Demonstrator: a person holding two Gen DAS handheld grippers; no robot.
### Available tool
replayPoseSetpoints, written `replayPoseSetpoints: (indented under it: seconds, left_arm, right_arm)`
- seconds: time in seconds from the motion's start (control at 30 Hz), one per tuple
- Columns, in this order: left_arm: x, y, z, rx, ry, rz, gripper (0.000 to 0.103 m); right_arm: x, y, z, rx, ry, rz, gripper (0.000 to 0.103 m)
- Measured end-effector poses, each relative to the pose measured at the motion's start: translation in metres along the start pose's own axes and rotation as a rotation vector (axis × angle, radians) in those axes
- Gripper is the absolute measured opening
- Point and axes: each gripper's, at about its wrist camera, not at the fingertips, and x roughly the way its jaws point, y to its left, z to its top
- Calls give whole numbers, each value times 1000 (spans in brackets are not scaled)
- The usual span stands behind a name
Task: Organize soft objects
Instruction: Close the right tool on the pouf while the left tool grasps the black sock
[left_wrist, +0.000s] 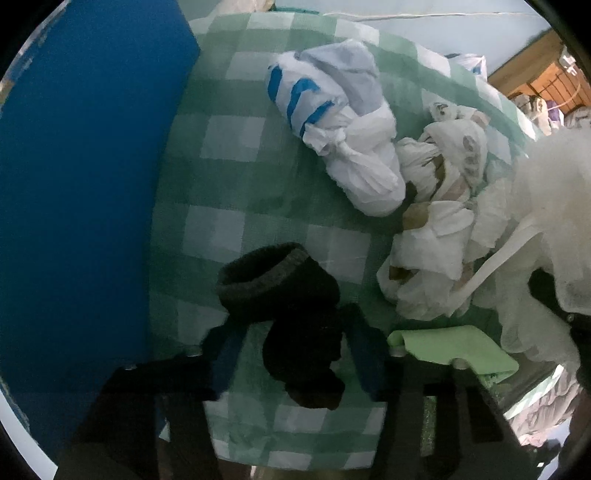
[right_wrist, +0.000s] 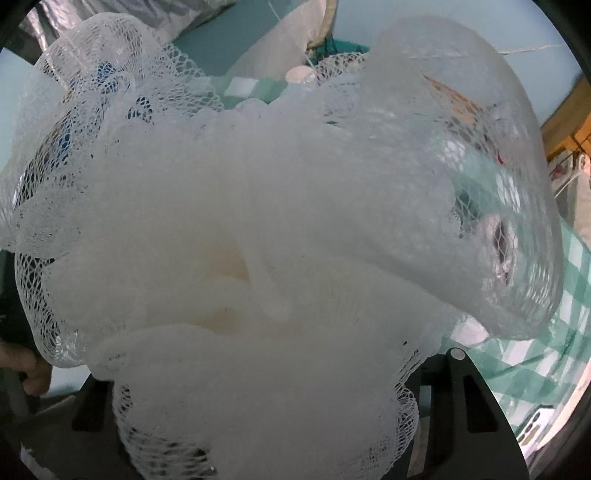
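A black sock (left_wrist: 295, 321) with a grey cuff lies on the green checked bedcover (left_wrist: 236, 166). My left gripper (left_wrist: 295, 332) points down over it with one finger on each side. The right finger touches the sock, and a strip of cover shows beside the left finger, so the jaws are open. A white mesh bath sponge (right_wrist: 258, 221) fills the right wrist view and buries my right gripper (right_wrist: 266, 376); its fingers are hidden. Only the black frame (right_wrist: 461, 391) shows. The same sponge (left_wrist: 554, 192) sits at the right edge of the left wrist view.
A white sock bundle with blue stripes (left_wrist: 332, 122) lies further up the cover. Crumpled white cloths (left_wrist: 436, 229) and a folded light-green cloth (left_wrist: 454, 347) lie to the right. A blue panel (left_wrist: 85, 184) borders the left side. A hand (right_wrist: 26, 365) shows at lower left.
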Motion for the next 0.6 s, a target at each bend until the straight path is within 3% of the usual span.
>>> replayPoseSetpoints:
  seconds: [0.23, 0.6]
  left_arm:
    - [-14, -3, -5, 13, -40, 2, 36]
    - [-71, -16, -25, 30, -148, -14, 36]
  right_arm:
    - [-9, 11, -15, 14, -46, -15, 59]
    - [-21, 17, -44, 24, -101, -20, 58]
